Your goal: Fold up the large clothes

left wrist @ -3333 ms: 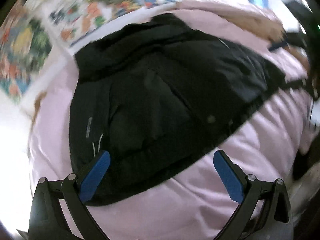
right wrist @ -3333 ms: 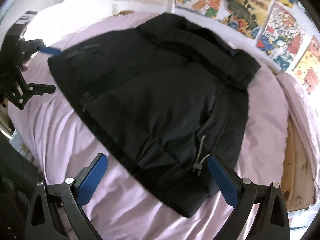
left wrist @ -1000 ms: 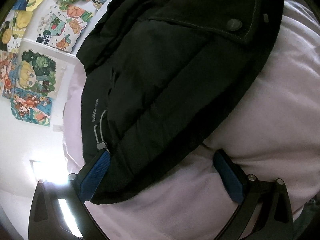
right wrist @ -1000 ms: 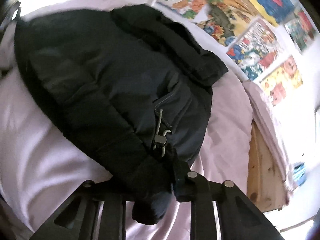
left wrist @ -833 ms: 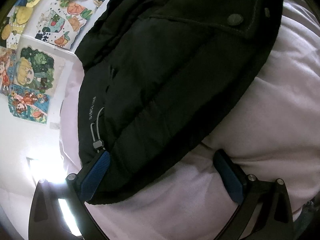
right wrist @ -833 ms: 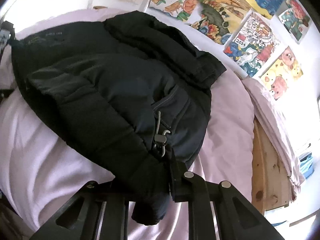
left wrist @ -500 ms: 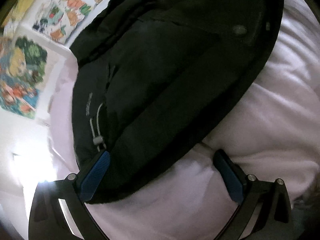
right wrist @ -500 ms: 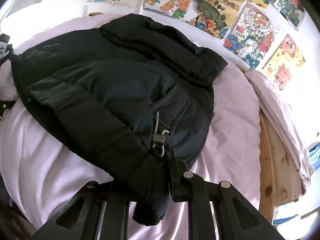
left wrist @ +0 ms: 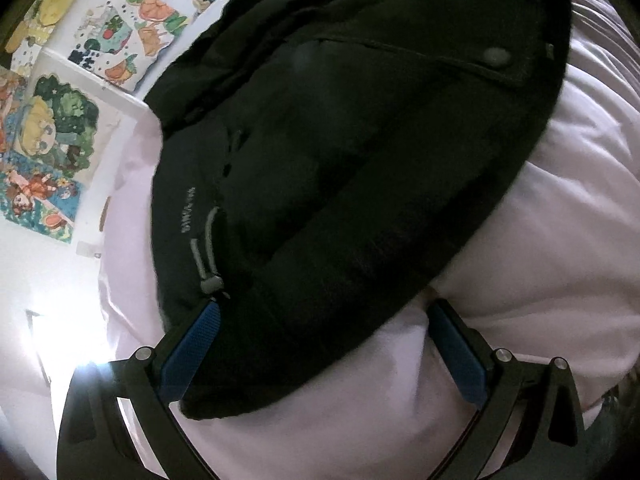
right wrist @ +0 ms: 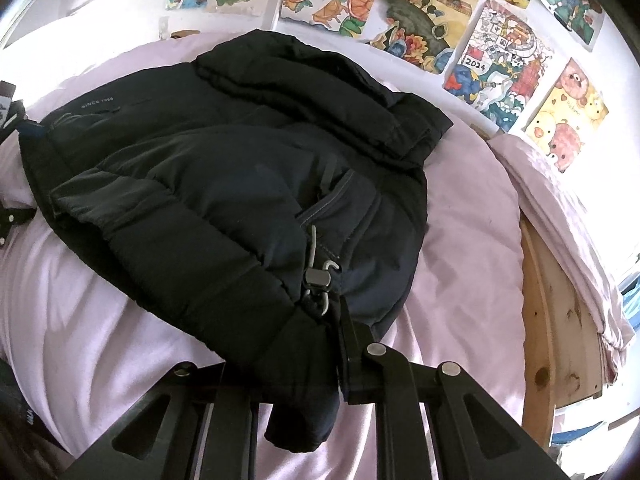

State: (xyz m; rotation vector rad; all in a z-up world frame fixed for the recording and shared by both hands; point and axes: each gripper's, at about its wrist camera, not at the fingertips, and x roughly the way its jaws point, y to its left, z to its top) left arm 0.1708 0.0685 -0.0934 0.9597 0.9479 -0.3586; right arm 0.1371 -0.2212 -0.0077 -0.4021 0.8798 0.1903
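Pink bedding [right wrist: 460, 216] covers the bed you are working over, and colourful drawings [right wrist: 496, 60] are taped along the white wall behind it. On that bedding lies the black puffer jacket [right wrist: 224, 184], spread across the middle of the bed. In your right wrist view its long axis runs from the hem corner near your tool up towards the wall: the collar [right wrist: 320, 92] lies bunched at the wall end and the hem at your end. A wooden bed frame edge [right wrist: 552, 320] shows past the jacket's right side.

Your right gripper [right wrist: 320, 352] is pinched tight on the jacket's hem corner, just below the grey drawcord toggle [right wrist: 318, 278]; the dark fabric bulges out between the closed fingers and hangs down towards you in a lump.

Your left gripper [left wrist: 320, 344] stands wide apart at the opposite hem corner. Its left blue pad [left wrist: 188, 352] sits against the jacket's edge, just under a second cord toggle [left wrist: 210, 282], while the right blue pad [left wrist: 456, 356] rests over bare pink bedding [left wrist: 560, 240], clear of the jacket. The hem [left wrist: 360, 304] runs diagonally between the two pads, so the fabric lies within the gap but is not clamped. A snap button [left wrist: 496, 55] shows on the jacket's flap, far from the left gripper.
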